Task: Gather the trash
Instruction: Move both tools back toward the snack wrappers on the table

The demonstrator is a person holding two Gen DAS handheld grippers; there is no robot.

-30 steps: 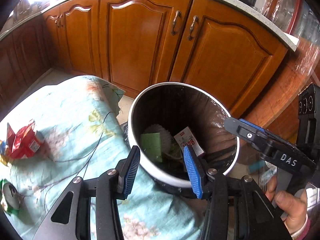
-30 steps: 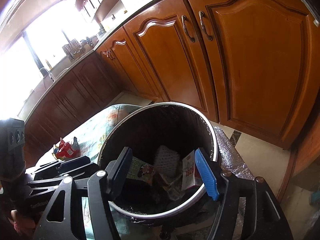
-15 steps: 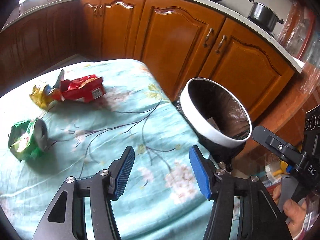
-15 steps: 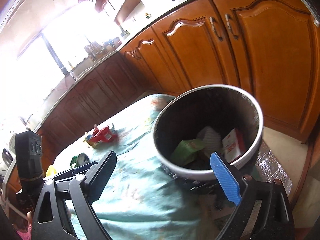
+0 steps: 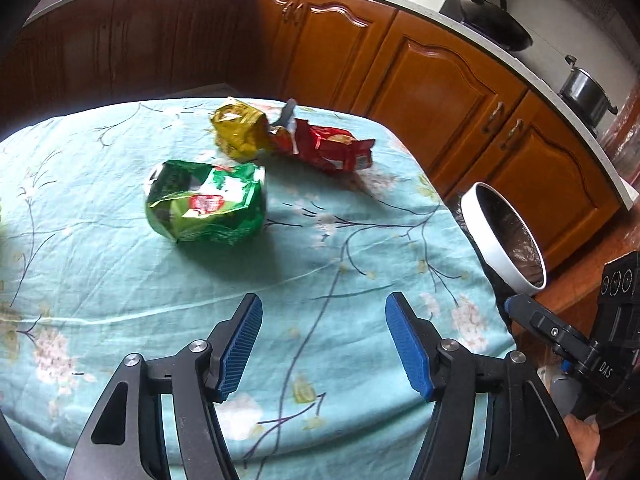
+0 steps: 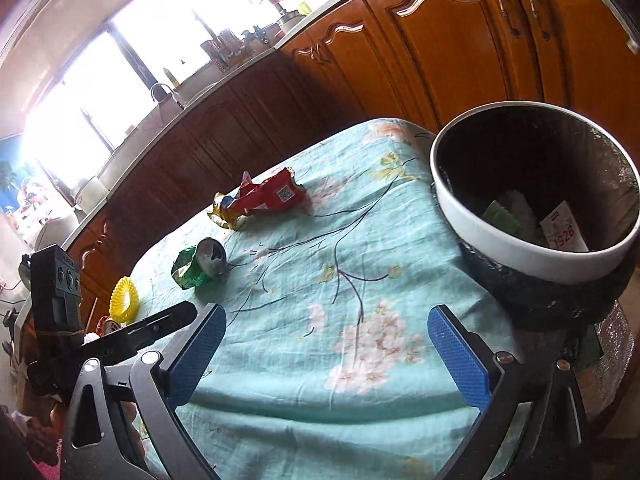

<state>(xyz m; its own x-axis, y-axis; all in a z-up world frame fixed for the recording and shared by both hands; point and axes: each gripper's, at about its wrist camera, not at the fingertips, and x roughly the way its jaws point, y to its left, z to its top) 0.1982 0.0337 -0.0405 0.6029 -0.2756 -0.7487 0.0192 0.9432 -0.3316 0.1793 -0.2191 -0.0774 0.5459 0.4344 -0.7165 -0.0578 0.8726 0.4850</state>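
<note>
Left gripper (image 5: 324, 344) spread wide and empty over tablecloth (image 5: 120, 280), right gripper (image 6: 328, 360) likewise; crumpled green bag (image 5: 206, 202) lies ahead mid-table, bin (image 6: 520, 248) right, so descend low, pinch foil body squarely.

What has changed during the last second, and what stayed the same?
Both grippers swung away from the bin toward the table: the left gripper now faces the green bag, and the right gripper hangs over the cloth. Both stayed open and empty. The red wrapper and the rest of the trash did not move.
</note>
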